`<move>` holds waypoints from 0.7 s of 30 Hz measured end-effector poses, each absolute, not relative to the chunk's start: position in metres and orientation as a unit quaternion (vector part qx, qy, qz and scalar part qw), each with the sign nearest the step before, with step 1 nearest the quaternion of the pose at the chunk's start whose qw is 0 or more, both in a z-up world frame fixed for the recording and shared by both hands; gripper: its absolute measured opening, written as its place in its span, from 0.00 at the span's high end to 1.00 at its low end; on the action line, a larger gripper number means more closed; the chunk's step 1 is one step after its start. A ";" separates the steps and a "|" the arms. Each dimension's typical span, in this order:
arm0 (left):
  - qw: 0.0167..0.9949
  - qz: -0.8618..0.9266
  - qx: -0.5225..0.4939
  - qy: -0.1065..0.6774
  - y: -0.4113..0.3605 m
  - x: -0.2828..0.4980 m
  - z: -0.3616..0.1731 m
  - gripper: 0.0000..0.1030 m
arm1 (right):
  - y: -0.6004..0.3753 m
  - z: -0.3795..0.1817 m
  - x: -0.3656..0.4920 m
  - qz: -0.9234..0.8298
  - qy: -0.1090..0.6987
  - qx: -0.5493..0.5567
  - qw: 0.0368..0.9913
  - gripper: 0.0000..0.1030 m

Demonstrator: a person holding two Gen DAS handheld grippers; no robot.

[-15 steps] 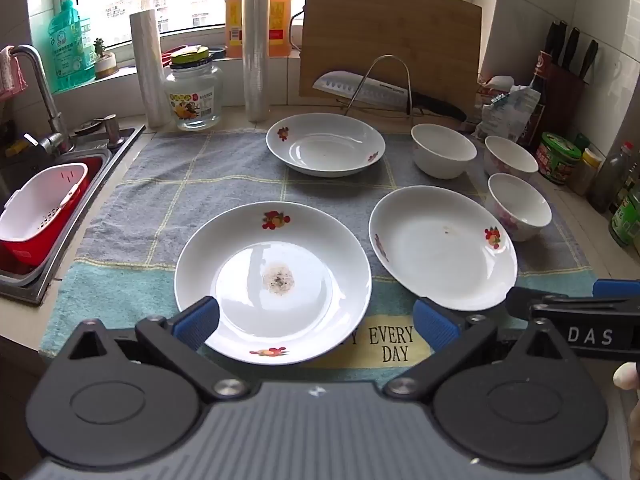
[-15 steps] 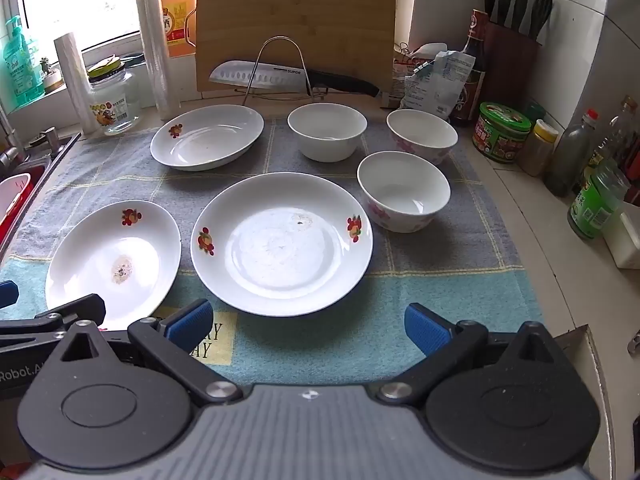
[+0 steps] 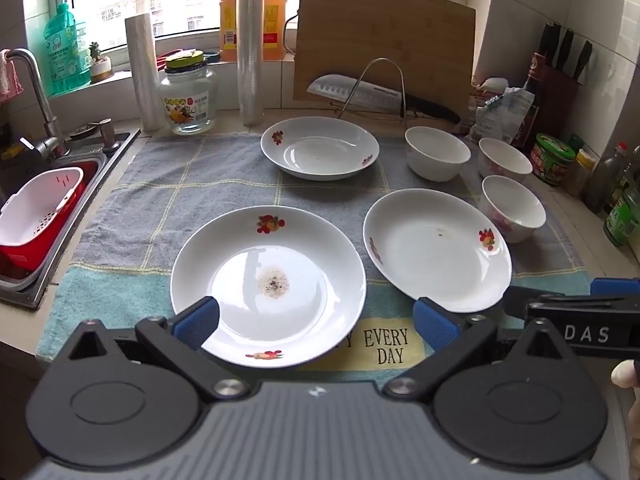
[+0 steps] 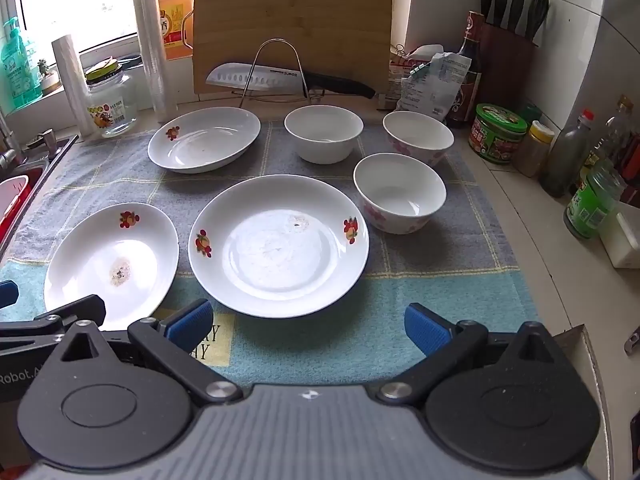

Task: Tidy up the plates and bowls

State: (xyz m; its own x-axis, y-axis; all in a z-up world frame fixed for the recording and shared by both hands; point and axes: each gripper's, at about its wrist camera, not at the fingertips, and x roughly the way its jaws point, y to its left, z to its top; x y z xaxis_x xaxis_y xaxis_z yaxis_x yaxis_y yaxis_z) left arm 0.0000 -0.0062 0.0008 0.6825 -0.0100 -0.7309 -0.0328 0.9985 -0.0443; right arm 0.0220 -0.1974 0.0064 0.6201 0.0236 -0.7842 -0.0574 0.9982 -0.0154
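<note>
Three white fruit-print plates lie on a towel: a near left plate (image 3: 268, 284) (image 4: 112, 260) with a stain, a near right plate (image 3: 436, 248) (image 4: 278, 244), and a far plate (image 3: 320, 148) (image 4: 204, 138). Three bowls stand to the right: a plain white bowl (image 3: 437, 153) (image 4: 323, 133), a far flowered bowl (image 3: 505, 158) (image 4: 418, 136) and a near flowered bowl (image 3: 513, 206) (image 4: 399, 192). My left gripper (image 3: 316, 322) hangs open over the near left plate's front rim. In front of the near right plate, my right gripper (image 4: 308, 322) is open and holds nothing.
The grey and teal towel (image 3: 160, 184) covers the counter. A sink with a red and white basket (image 3: 32, 216) lies left. A knife on a wire rack (image 4: 276, 76) and a cutting board (image 4: 292, 20) stand behind. Jars and bottles (image 4: 592, 200) crowd the right edge.
Both views have shifted very slightly; plates and bowls have not moved, and both grippers stay open.
</note>
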 end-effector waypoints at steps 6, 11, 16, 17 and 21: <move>0.917 0.005 -0.030 0.397 0.000 -0.001 0.004 0.01 | -0.195 0.008 0.020 0.020 0.434 -0.018 0.900 0.00; 0.918 0.004 -0.030 0.396 0.000 -0.001 0.005 0.01 | -0.194 0.009 0.021 0.020 0.435 -0.019 0.900 0.00; 0.918 0.003 -0.030 0.395 0.001 -0.001 0.005 0.01 | -0.194 0.009 0.021 0.020 0.435 -0.019 0.900 0.00; 0.918 0.003 -0.030 0.395 0.001 -0.001 0.005 0.01 | -0.194 0.009 0.021 0.019 0.434 -0.020 0.900 0.00; 0.918 0.003 -0.030 0.395 0.001 -0.002 0.006 0.01 | -0.194 0.010 0.020 0.019 0.434 -0.020 0.901 0.00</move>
